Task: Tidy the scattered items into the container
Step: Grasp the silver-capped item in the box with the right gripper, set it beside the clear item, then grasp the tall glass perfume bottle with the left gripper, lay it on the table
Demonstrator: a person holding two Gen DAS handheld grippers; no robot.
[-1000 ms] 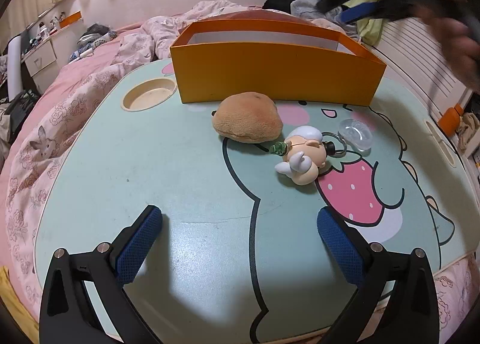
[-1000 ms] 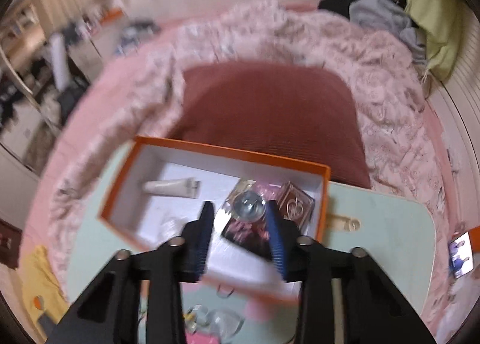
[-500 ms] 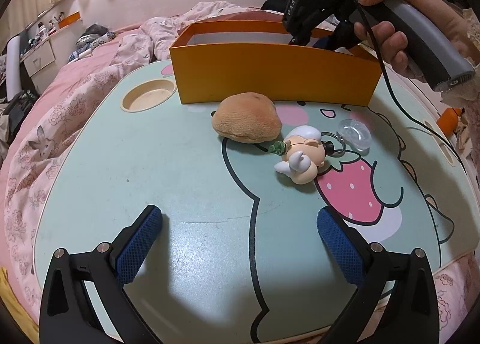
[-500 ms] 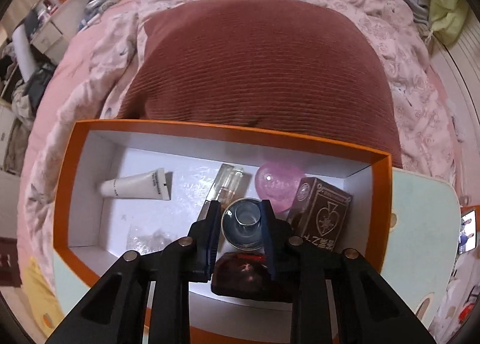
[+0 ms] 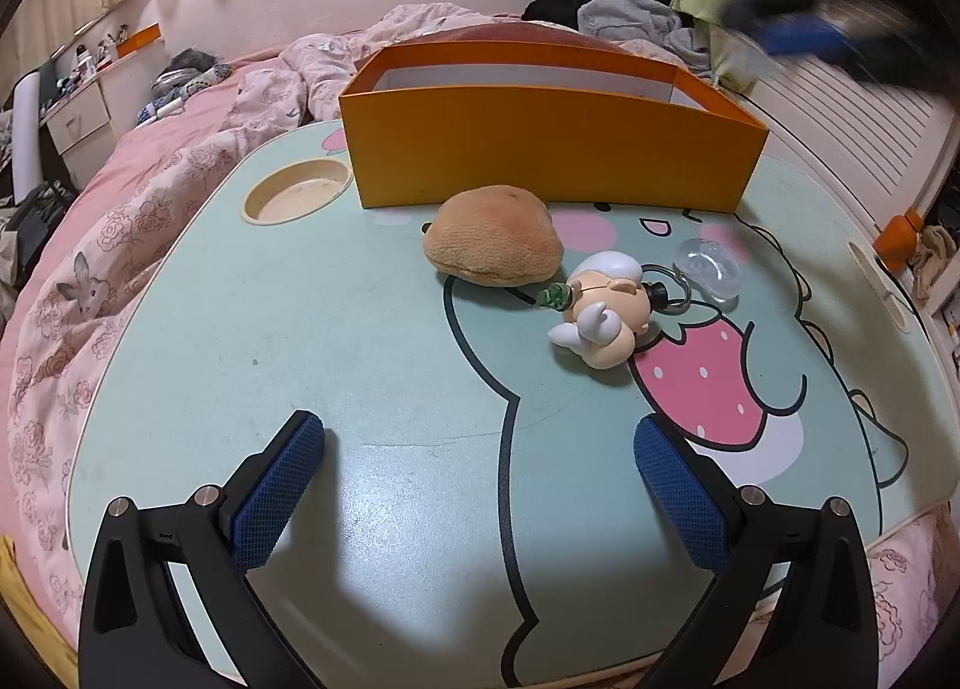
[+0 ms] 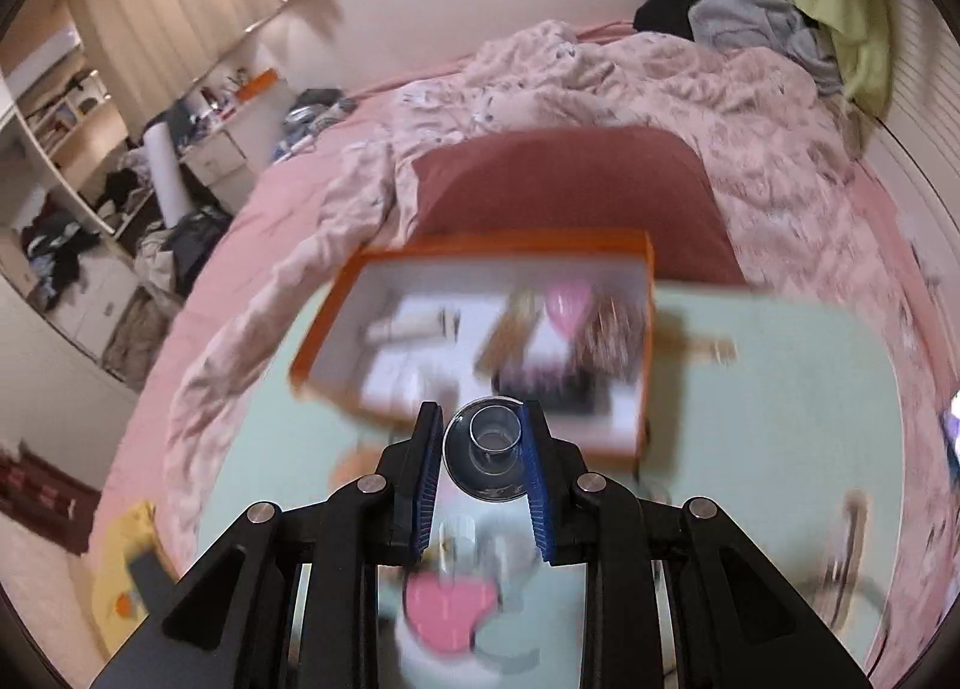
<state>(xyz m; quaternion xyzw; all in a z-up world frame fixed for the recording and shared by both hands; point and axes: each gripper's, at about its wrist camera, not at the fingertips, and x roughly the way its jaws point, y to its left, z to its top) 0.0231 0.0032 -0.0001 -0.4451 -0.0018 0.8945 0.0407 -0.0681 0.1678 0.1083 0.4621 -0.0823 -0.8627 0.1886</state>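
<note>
Right wrist: box [image 6: 647, 329] contents blurred, writing unreadable

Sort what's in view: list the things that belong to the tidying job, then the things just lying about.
Job:
orange cardboard box
tan plush bun
white-haired figurine keychain
clear plastic lid
clear glass piece in right gripper

Lying about:
dark red cushion
pink floral duvet
grey clothes

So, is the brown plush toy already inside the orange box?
No, the brown plush toy lies on the table, in front of the orange box.
</note>
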